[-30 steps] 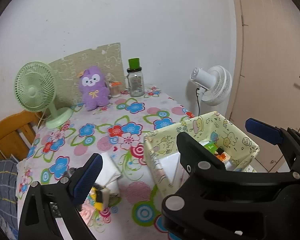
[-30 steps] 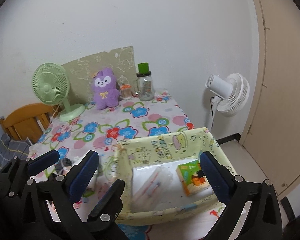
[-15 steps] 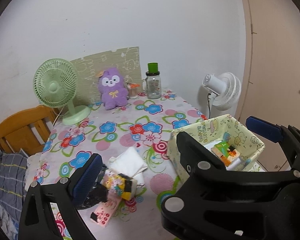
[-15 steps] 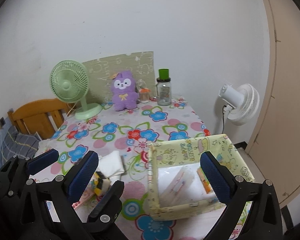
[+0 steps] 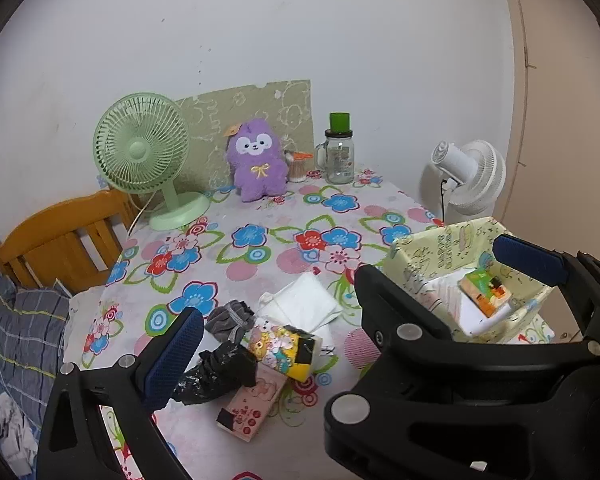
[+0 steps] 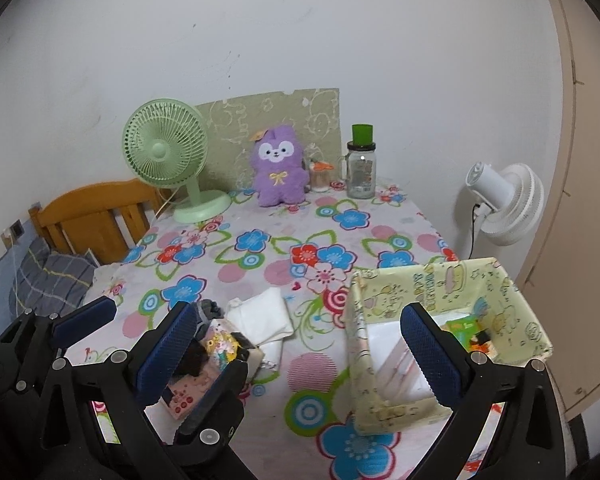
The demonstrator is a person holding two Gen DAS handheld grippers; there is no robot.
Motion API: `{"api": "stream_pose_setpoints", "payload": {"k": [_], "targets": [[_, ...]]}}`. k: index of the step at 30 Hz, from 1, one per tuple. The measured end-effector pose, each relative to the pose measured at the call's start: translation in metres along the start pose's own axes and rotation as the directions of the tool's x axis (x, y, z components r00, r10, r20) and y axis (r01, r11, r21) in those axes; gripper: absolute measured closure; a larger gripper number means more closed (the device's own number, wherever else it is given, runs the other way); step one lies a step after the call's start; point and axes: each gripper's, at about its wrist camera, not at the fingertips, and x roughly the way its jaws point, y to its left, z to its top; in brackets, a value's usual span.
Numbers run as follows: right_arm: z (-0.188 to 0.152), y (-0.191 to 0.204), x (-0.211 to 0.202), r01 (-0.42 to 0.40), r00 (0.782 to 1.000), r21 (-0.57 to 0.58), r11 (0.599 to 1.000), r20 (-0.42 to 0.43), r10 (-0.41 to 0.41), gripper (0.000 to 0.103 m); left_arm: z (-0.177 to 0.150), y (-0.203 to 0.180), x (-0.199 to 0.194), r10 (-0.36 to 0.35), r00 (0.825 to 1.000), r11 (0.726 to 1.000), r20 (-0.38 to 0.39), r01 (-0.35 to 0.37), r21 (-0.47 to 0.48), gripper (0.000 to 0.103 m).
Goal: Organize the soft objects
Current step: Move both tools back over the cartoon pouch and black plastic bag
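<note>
Both tongs, left and right, are spread, holding nothing; soft items lie left of the bin on the surface.

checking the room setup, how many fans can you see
2. A green fan stands on the table at its far left, beside the purple plush. A white fan stands off the table's right edge by the wall.

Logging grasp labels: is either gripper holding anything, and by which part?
Nothing held. The left gripper and right gripper are both open above the table.
</note>
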Motion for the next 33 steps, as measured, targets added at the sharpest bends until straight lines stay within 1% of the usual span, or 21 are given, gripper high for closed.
{"api": "stream_pose_setpoints", "payload": {"k": [7, 21, 28, 33], "targets": [[-0.006, 0.014, 0.020, -0.013, 0.999, -0.009, 1.000, -0.029, 0.013, 0.000, -0.008, 0.017, 0.015, 0.001, 1.000, 1.000, -0.027, -0.002, -0.019, 0.001], [-0.017, 0.036, 0.061, -0.036, 0.996, -0.045, 0.998, -0.080, 0.033, 0.000, -0.023, 0.046, 0.048, 0.028, 0.996, 0.999, -0.089, -0.032, -0.043, 0.001], [-0.024, 0.045, 0.081, -0.064, 0.992, -0.042, 0.997, -0.112, 0.059, 0.000, -0.031, 0.061, 0.066, 0.049, 0.991, 0.996, -0.126, -0.058, -0.069, 0.002], [-0.032, 0.051, 0.099, -0.075, 0.986, -0.050, 0.996, -0.153, 0.066, 0.000, -0.041, 0.070, 0.082, 0.055, 0.984, 0.994, -0.172, -0.071, -0.089, 0.002]]}}
